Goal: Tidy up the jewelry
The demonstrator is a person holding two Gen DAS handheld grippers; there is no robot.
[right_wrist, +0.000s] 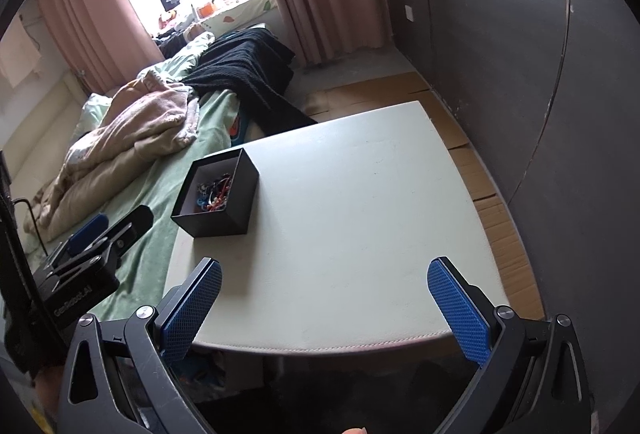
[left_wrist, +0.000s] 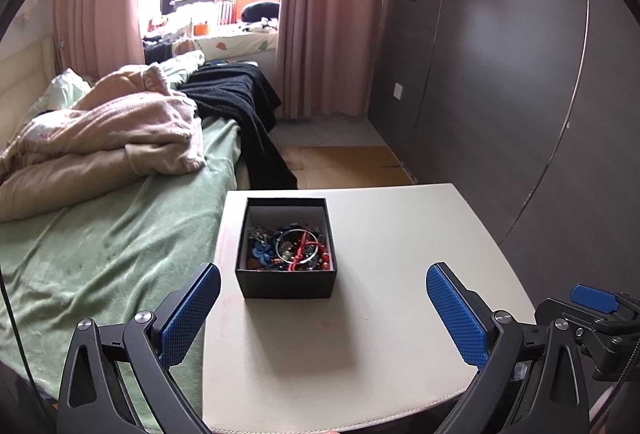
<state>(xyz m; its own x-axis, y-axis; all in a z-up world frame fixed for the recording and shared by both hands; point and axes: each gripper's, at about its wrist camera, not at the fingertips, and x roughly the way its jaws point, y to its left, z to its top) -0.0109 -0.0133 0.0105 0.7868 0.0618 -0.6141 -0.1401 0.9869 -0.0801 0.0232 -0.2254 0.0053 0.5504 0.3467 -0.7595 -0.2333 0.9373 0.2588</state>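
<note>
**Box of jewelry sits on the worktop, both grippers empty**

On the far left is a bed with a green sheet. A pink blanket lies in a heap on it, and a black cloth hangs over its far edge.

Next comes the left gripper. Its jaws are spread wide and hold nothing. They hover just in front of the black box, not touching it.

The box is open at the top and stands near the left edge of the white worktop, close to the bed. Inside it is the jewelry, a tangled pile of beads, a red string and a round ring.

Further right is the right gripper. Its jaws are wide apart too, with nothing between them. It hangs over the near edge of the worktop, well apart from the box.

On the far right is a dark wall.
</note>
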